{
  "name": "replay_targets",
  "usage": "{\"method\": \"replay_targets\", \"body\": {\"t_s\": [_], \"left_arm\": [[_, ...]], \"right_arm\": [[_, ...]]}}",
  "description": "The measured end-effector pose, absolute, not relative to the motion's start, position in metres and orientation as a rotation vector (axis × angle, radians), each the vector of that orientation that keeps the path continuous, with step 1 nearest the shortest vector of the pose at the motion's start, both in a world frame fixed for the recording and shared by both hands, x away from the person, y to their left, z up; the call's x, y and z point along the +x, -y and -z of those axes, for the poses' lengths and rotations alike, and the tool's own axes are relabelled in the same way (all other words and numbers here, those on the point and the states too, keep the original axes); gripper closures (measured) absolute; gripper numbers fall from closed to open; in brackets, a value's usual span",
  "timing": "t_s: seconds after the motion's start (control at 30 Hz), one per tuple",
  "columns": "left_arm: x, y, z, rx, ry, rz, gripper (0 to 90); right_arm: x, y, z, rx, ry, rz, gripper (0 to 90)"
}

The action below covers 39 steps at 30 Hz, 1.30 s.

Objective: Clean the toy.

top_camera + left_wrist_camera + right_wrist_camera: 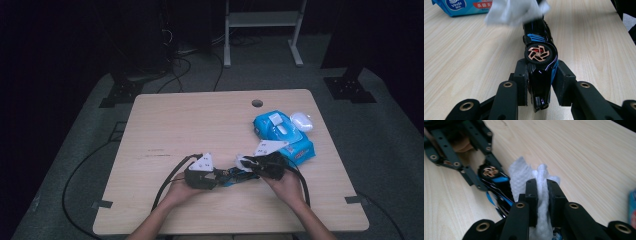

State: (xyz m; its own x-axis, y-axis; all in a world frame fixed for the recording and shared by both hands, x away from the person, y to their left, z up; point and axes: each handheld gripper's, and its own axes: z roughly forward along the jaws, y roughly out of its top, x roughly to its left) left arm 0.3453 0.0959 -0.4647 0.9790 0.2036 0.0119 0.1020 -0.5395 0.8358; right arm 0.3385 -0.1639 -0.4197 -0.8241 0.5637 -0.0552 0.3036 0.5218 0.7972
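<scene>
A: L gripper (540, 82) status?
B: Clamped on black-blue toy car (540, 50), held on its side just above table (200, 125), near front edge.
A: R gripper (541, 195)?
B: Pinching white wipe (540, 182), wipe touching car's far end.

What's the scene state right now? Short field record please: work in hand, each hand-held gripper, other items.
work: wiping a toy car with a white wipe
left hand-held gripper: shut on the toy car, car held on its side, one wheel facing the camera
right hand-held gripper: shut on the white wipe, wipe at the car's far end
wipes pack: blue, on the table at right, flap open
white case: beside the pack, far right
</scene>
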Motion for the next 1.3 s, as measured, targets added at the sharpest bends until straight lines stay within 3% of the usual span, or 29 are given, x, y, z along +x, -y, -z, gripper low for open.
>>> {"method": "replay_targets", "body": {"t_s": [0.33,0.67,0.97,1.3], "left_arm": [[0.345,-0.096,0.465,2.146,-0.214,-0.132,67.3],[0.346,-0.096,0.465,2.143,-0.218,-0.128,67.2],[0.347,-0.095,0.465,2.137,-0.225,-0.126,67.4],[0.349,-0.096,0.467,2.125,-0.249,-0.116,67.1]], "right_arm": [[0.324,0.115,0.42,0.559,-2.529,-1.269,79.9],[0.332,0.193,0.42,0.772,-2.449,-1.226,79.9],[0.328,0.143,0.419,0.62,-2.517,-1.222,79.7],[0.336,0.217,0.419,0.862,-2.426,-1.255,79.7]]}}
